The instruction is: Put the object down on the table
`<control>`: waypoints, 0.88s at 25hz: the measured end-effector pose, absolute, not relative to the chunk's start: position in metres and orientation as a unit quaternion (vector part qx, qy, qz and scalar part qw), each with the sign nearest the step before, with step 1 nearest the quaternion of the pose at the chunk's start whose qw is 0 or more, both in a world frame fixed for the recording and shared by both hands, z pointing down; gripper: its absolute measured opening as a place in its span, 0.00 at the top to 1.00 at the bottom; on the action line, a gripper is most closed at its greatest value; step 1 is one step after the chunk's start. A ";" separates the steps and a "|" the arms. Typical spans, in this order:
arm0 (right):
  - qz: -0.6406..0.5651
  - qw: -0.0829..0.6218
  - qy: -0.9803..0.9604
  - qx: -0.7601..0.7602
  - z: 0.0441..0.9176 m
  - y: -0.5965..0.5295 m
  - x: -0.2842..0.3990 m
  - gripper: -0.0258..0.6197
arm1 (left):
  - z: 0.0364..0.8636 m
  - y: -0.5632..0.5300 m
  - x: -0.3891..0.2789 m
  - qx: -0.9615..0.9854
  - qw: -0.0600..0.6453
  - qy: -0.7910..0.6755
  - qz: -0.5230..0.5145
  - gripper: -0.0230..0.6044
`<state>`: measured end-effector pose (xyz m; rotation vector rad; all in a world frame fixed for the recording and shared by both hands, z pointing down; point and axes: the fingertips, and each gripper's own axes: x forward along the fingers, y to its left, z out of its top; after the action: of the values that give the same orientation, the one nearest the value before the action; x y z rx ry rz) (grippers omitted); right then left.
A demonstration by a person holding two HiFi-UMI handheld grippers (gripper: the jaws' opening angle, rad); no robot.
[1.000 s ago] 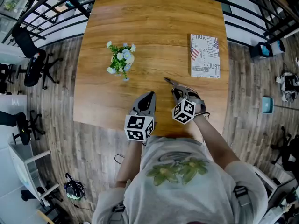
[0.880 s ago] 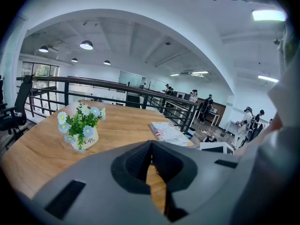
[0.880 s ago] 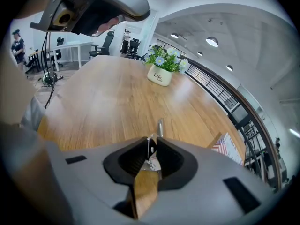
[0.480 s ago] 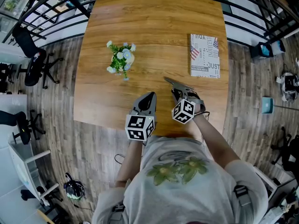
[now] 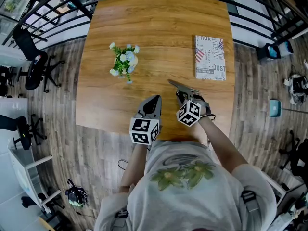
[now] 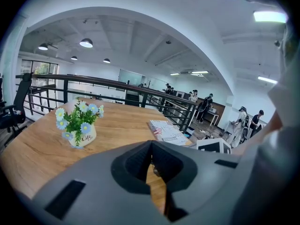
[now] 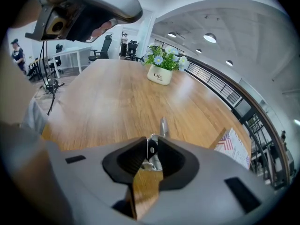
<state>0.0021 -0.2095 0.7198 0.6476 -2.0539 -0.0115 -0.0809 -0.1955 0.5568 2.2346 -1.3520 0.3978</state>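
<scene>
Beside black railings point(image 6: 108, 82), the wooden table point(image 5: 159, 28) stands on plank flooring point(image 5: 53, 109).

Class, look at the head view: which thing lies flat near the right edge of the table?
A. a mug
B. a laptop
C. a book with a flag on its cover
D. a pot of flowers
C: the book lies flat by the right edge of the table, while the flower pot stands toward the left.
</scene>
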 end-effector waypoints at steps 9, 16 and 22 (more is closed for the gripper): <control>0.122 0.439 -0.852 0.260 0.710 -0.207 -0.002 0.76 | 0.555 -0.196 -0.081 0.821 0.247 -0.494 0.143 0.94; 0.173 0.383 -0.865 0.273 0.681 -0.208 -0.004 0.76 | 0.549 -0.196 -0.083 0.824 0.242 -0.494 0.139 0.94; 0.172 0.333 -0.875 0.307 0.646 -0.215 0.004 0.79 | 0.539 -0.196 -0.085 0.827 0.229 -0.497 0.131 0.94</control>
<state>0.0037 -0.2147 0.6464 0.8030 -2.2841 0.4496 -0.0846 -0.1961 0.5385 2.2749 -1.3675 0.3600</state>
